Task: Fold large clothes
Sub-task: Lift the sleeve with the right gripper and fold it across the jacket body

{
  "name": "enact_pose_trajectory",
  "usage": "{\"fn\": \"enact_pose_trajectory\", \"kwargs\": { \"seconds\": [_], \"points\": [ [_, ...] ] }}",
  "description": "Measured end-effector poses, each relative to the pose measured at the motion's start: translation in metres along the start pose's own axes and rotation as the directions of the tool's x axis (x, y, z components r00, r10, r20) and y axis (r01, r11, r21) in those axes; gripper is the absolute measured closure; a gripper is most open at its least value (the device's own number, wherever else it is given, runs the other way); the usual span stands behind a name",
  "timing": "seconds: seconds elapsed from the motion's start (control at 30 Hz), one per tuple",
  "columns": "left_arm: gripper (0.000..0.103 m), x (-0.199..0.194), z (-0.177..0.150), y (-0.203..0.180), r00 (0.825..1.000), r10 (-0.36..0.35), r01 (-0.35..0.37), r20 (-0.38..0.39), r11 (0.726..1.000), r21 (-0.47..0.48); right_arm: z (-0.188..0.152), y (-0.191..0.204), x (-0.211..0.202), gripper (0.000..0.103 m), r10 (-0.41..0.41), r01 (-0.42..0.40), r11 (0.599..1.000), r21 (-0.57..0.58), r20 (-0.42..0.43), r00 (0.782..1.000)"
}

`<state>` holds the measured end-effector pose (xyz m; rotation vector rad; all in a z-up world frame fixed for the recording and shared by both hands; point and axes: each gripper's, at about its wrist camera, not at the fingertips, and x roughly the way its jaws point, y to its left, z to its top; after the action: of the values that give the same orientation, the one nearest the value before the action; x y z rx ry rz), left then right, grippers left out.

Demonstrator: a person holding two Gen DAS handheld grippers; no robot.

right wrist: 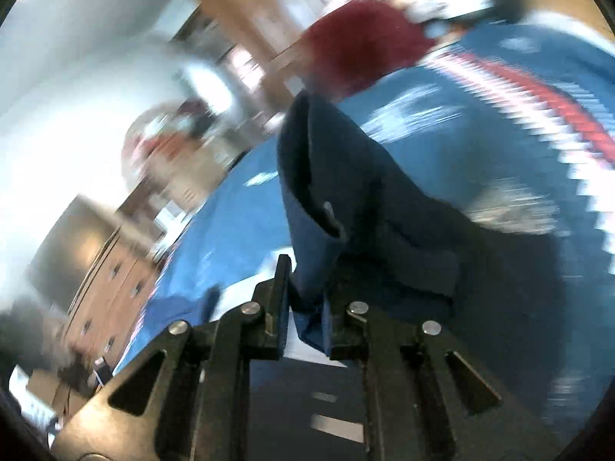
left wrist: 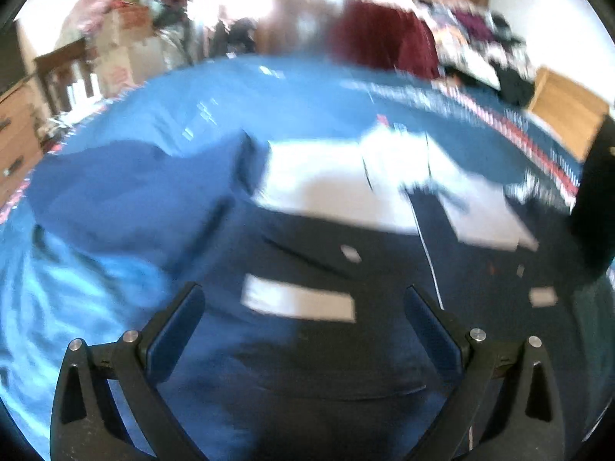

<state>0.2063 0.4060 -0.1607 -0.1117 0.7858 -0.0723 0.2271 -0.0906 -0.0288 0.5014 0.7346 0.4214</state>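
A large navy garment with white panels (left wrist: 326,253) lies spread over a blue bedspread (left wrist: 269,100); both views are smeared by motion. My left gripper (left wrist: 303,303) hovers just above the dark cloth, jaws wide apart and nothing between them. In the right wrist view a fold of the navy garment (right wrist: 346,176) rises steeply from my right gripper (right wrist: 305,299), whose jaws are shut on the cloth's blue-lined edge. The lifted cloth hides what lies behind it.
A maroon cloth (left wrist: 384,38) and a heap of mixed clothes (left wrist: 472,34) sit at the bed's far end. A wooden dresser (left wrist: 15,142) stands at the left, cardboard boxes (left wrist: 119,42) behind it. The bedspread has a red and white patterned border (right wrist: 546,107).
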Motion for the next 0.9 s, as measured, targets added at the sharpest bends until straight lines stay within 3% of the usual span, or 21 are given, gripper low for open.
{"fn": "enact_pose_trajectory", "kwargs": {
  "seconds": [0.17, 0.23, 0.3, 0.37, 0.47, 0.6, 0.73, 0.8, 0.83, 0.9],
  "points": [
    [0.000, -0.035, 0.026, 0.046, 0.996, 0.038, -0.034, 0.075, 0.998, -0.054, -0.042, 0.088, 0.146, 0.085, 0.089, -0.104, 0.992, -0.077, -0.179, 0.980],
    [0.000, -0.040, 0.031, 0.061, 0.996, 0.048, -0.043, 0.073, 0.997, -0.068, -0.072, 0.105, 0.193, 0.075, 0.069, -0.097, 0.991, -0.095, -0.270, 0.960],
    [0.000, -0.041, 0.032, 0.071, 0.997, 0.046, -0.042, 0.059, 0.997, -0.072, -0.094, 0.113, 0.211, 0.074, 0.015, -0.062, 0.989, -0.135, -0.321, 0.947],
    [0.000, -0.039, 0.030, 0.075, 0.998, 0.040, -0.037, 0.048, 0.997, -0.063, -0.108, 0.112, 0.193, 0.072, 0.043, -0.086, 0.988, -0.126, -0.311, 0.949],
    [0.000, -0.025, 0.021, 0.075, 1.000, 0.017, -0.016, 0.009, 0.999, -0.048, -0.112, 0.093, 0.139, 0.059, 0.031, -0.065, 0.988, -0.140, -0.233, 0.972],
    [0.000, -0.003, 0.006, 0.061, 0.997, -0.053, 0.049, -0.056, 0.996, -0.077, -0.120, 0.032, 0.067, 0.048, -0.103, 0.090, 0.991, -0.098, -0.132, 0.986],
    [0.001, 0.033, 0.015, 0.028, 0.965, -0.226, 0.214, -0.133, 0.972, -0.097, -0.144, -0.023, 0.017, 0.048, -0.203, 0.206, 0.979, 0.008, -0.129, 0.971],
    [0.001, 0.053, 0.025, 0.006, 0.947, -0.275, 0.266, -0.166, 0.961, -0.077, -0.156, -0.033, 0.001, 0.048, -0.219, 0.224, 0.974, 0.025, -0.134, 0.967],
    [0.001, 0.069, 0.032, -0.004, 0.925, -0.331, 0.318, -0.189, 0.943, -0.096, -0.161, -0.036, -0.006, 0.048, -0.223, 0.229, 0.973, 0.030, -0.134, 0.965],
    [0.003, 0.092, 0.041, -0.014, 0.907, -0.365, 0.344, -0.208, 0.930, -0.132, -0.169, -0.040, -0.013, 0.047, -0.221, 0.227, 0.973, 0.038, -0.131, 0.966]
  ]
}}
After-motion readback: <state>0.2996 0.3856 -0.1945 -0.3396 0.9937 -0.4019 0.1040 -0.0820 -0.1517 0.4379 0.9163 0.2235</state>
